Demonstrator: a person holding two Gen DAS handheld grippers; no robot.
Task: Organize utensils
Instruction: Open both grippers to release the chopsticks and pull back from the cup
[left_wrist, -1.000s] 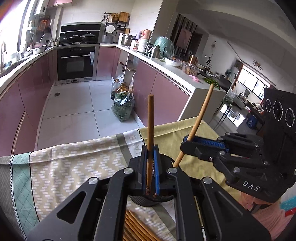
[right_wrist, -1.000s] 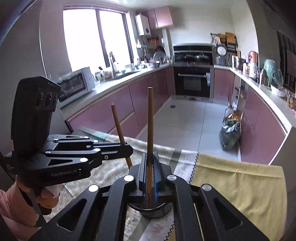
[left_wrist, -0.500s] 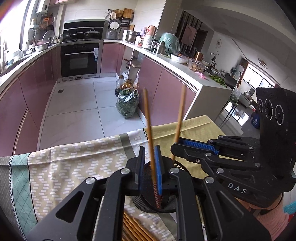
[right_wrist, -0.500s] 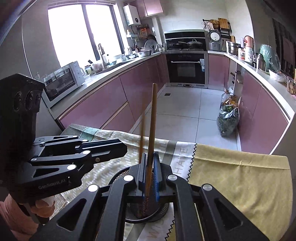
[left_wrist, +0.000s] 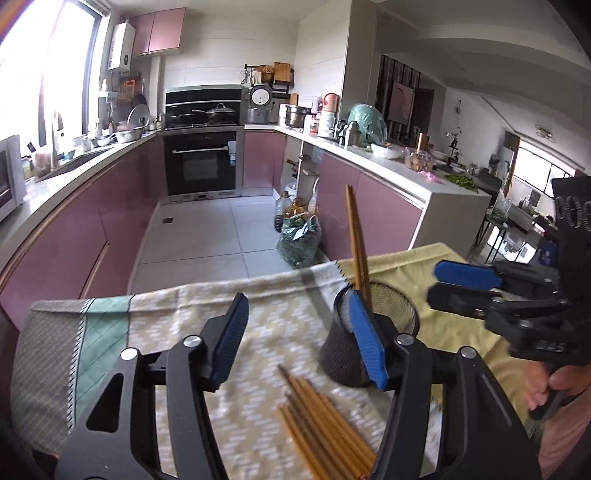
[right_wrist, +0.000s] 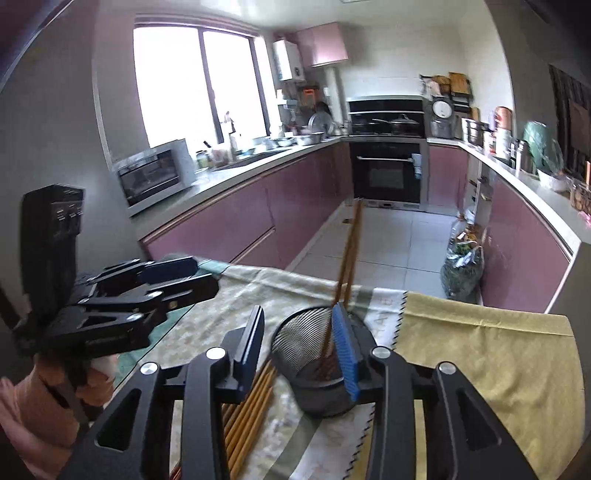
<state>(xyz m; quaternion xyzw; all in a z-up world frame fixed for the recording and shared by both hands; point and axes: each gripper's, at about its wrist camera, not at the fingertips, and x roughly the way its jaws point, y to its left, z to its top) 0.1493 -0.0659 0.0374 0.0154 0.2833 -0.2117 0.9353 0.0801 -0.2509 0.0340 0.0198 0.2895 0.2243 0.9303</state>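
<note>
A black mesh holder (left_wrist: 373, 334) stands on the cloth-covered table; two brown chopsticks (left_wrist: 356, 236) lean upright in it. It also shows in the right wrist view (right_wrist: 314, 350) with the chopsticks (right_wrist: 351, 247). Several loose chopsticks (left_wrist: 325, 421) lie flat on the cloth in front of it, and in the right wrist view (right_wrist: 247, 413) too. My left gripper (left_wrist: 299, 343) is open and empty, its right finger in front of the holder. My right gripper (right_wrist: 301, 349) is open and empty just above the holder; it also shows in the left wrist view (left_wrist: 465, 284).
The table has a patterned grey-green cloth (left_wrist: 147, 325) and a yellow cloth (right_wrist: 487, 354). Behind its far edge lie the kitchen floor, pink cabinets (left_wrist: 92, 229) and a bag of greens (left_wrist: 299, 243).
Both grippers have opened and let go of their chopsticks, which now stand in the holder. Both grippers have drawn back and apart.
</note>
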